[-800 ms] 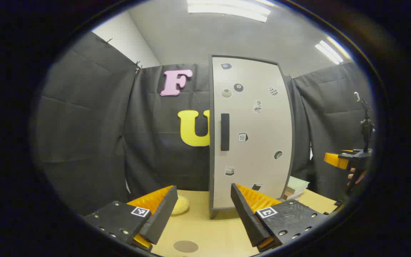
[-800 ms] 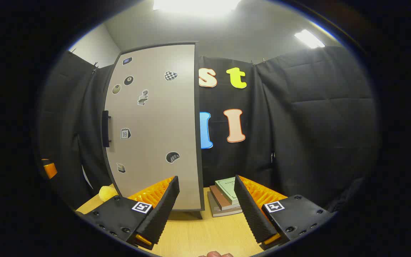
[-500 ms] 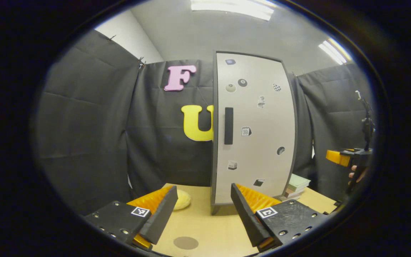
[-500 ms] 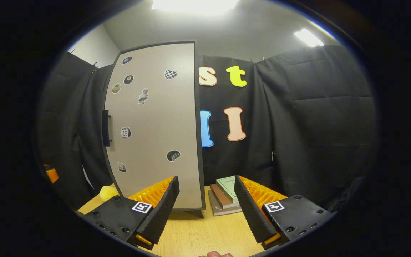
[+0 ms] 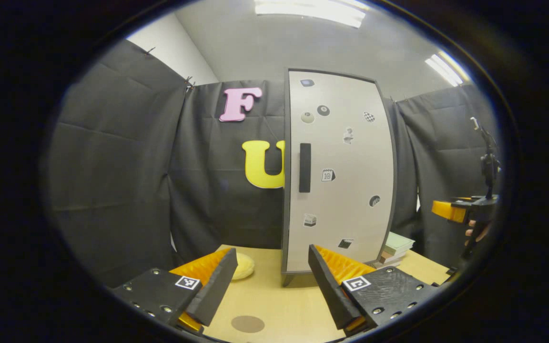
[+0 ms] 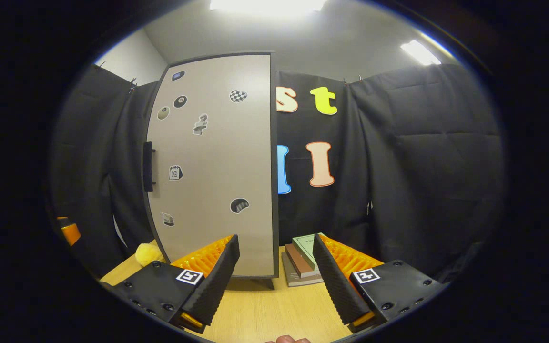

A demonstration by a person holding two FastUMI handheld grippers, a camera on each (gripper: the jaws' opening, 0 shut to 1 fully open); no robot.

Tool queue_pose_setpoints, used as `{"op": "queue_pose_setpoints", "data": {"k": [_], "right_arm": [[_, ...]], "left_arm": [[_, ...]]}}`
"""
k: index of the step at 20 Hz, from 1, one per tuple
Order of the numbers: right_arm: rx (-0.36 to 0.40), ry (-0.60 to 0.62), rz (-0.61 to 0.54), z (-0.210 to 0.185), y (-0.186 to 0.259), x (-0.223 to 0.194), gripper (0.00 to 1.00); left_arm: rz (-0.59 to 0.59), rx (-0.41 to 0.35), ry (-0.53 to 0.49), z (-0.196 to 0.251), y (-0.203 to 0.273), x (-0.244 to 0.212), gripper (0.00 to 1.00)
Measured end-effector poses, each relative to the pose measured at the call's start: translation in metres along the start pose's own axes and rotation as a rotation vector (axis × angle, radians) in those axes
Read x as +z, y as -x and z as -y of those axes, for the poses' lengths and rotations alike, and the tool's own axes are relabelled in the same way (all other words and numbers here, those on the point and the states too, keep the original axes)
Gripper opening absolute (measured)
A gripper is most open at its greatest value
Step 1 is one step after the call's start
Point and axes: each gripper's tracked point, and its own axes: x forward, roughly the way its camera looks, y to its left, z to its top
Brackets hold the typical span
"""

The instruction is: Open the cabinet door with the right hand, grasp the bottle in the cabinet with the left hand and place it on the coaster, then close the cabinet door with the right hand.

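The tall grey cabinet point(image 5: 339, 190) stands on the wooden table with its door shut, so its inside is hidden. Its dark vertical handle point(image 5: 304, 167) is on the door's left side. A brown round coaster point(image 5: 248, 324) lies on the table close in front of my left gripper point(image 5: 271, 251), which is open and holds nothing. In the right gripper view the same door point(image 6: 212, 162) and handle point(image 6: 148, 166) are ahead and to the left. My right gripper point(image 6: 275, 238) is open, well short of the door, with nothing between its fingers.
A yellow soft lump point(image 5: 243, 266) lies left of the cabinet's foot. A small stack of books point(image 6: 303, 259) rests on the table to the cabinet's right. The other gripper with a hand point(image 5: 460, 212) is at the far right of the left gripper view. Black cloth walls close the booth.
The left gripper view has tilted a little, so the cabinet sits higher in it. In the right gripper view the cabinet has drifted slightly right. Both grippers stay open.
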Motion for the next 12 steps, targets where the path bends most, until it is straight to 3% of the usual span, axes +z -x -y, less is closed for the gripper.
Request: {"op": "queue_pose_setpoints", "data": {"k": [3, 4, 8, 12], "right_arm": [[0.022, 0.004, 0.002, -0.007, -0.004, 0.008, 0.98], [0.028, 0.01, 0.002, -0.009, -0.005, 0.011, 0.98], [0.056, 0.023, 0.014, -0.02, -0.017, 0.028, 0.98], [0.104, 0.01, 0.038, -0.041, -0.037, 0.056, 0.98]], "left_arm": [[-0.016, 0.017, 0.014, -0.006, 0.0, -0.008, 0.88], [-0.021, 0.024, 0.021, -0.009, 0.003, -0.01, 0.93], [-0.042, 0.054, 0.037, -0.021, 0.011, -0.022, 0.88], [-0.064, 0.087, -0.004, -0.031, 0.019, -0.034, 0.93]]}}
